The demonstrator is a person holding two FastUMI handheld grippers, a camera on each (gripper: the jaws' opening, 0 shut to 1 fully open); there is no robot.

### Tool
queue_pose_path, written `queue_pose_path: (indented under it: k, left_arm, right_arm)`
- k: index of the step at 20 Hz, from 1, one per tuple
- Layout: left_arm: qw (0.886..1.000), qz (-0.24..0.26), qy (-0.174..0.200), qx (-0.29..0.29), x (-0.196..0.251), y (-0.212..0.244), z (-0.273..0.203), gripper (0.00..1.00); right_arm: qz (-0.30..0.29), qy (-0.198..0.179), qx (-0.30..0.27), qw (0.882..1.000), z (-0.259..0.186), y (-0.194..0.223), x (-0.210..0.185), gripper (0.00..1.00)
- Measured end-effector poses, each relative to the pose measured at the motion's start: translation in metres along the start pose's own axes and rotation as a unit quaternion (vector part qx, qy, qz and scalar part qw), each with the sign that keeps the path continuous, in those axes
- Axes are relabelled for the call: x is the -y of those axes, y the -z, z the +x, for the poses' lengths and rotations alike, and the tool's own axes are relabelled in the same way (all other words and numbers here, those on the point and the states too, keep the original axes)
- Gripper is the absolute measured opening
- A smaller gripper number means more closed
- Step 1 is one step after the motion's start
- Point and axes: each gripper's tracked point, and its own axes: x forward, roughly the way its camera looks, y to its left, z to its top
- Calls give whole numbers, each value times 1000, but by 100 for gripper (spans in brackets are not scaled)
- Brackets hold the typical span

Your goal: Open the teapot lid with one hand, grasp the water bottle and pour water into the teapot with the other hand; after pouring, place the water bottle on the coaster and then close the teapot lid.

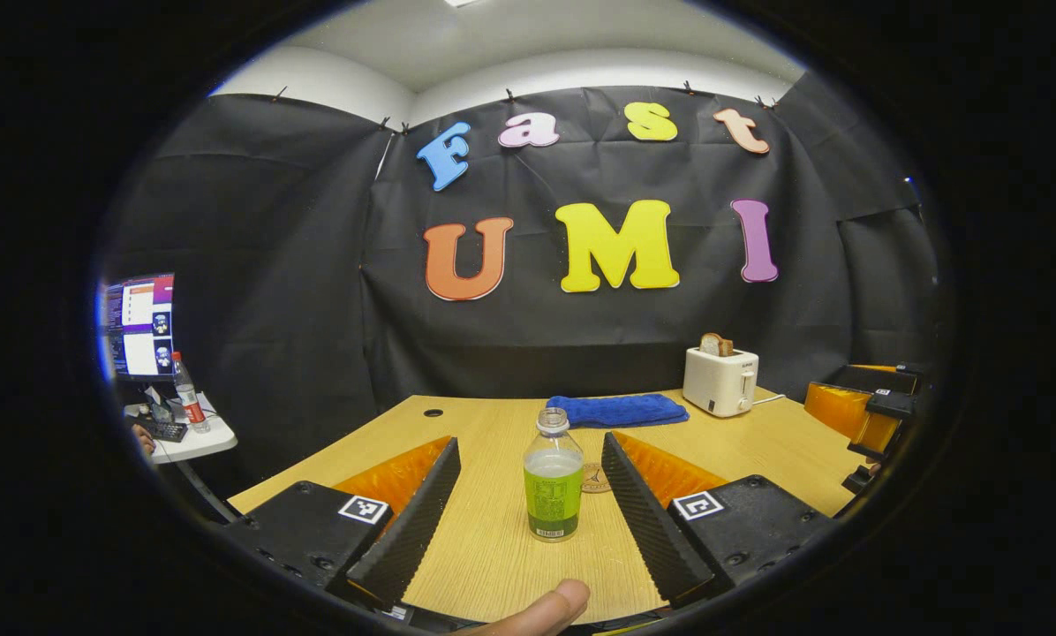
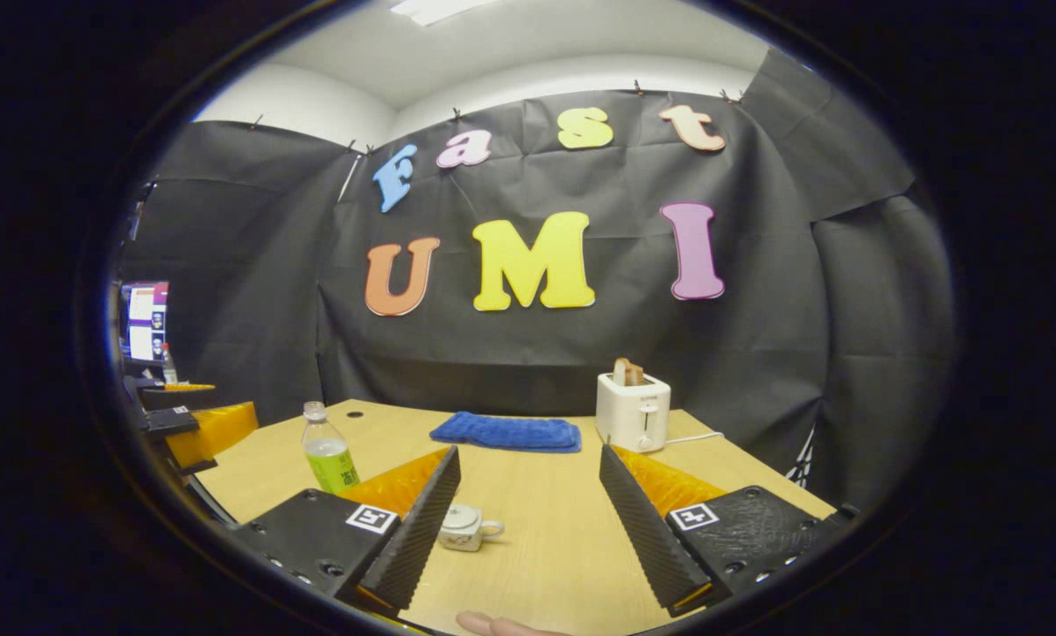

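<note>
Left gripper (image 1: 528,503) gapes around the bottle (image 1: 553,481), which half hides the coaster (image 1: 596,478). Right gripper (image 2: 528,512) gapes too, one finger clipping the teapot (image 2: 464,527).

table (image 1: 493,548): showing matt wood grain
bottle (image 1: 553,477): looking like clear glossy plastic
towel (image 1: 618,410): looking like fluffy cloth
toaster (image 1: 720,381): appearing smooth plastic
teapot (image 2: 463,527): shining like glazed ceramic
</note>
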Motion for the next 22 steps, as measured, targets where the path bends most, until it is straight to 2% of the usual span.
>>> queue_pose_path:
  k: [5, 7, 8, 10, 13, 15, 17, 19, 21, 22]
  left_arm:
    - [1000, -9, -6, -3, -7, 2, 3, 100]
    - [1000, -7, -8, -6, -8, 3, 4, 100]
    - [1000, -7, -10, -6, -8, 4, 5, 100]
    - [1000, -5, -11, -10, -9, 7, 6, 100]
    - [1000, -1, -15, -15, -11, 9, 7, 100]
    - [1000, -3, -16, -16, -12, 9, 7, 100]
    - [1000, -6, -18, -15, -13, 9, 9, 100]
    - [1000, -10, -21, -18, -17, 11, 10, 100]
    - [999, -13, -25, -20, -24, 10, 14, 100]
    - [999, -15, -27, -21, -27, 12, 14, 100]
  right_arm:
    - [19, -20, -15, 1000, 26, 20, -7, 92]
    - [30, -48, -22, 998, 43, 37, -21, 92]
    - [32, -68, -21, 997, 52, 45, -32, 95]
    - [14, -87, -47, 995, 72, 75, -46, 95]
    - [-1, -82, -50, 995, 99, 90, -55, 96]
    - [-11, -59, -39, 997, 112, 88, -52, 92]
    - [-9, -46, -43, 998, 122, 95, -53, 96]
    - [6, -68, -58, 996, 124, 109, -67, 89]
    - [5, -77, -79, 994, 129, 123, -74, 77]
    - [2, -80, -87, 993, 132, 129, -77, 77]
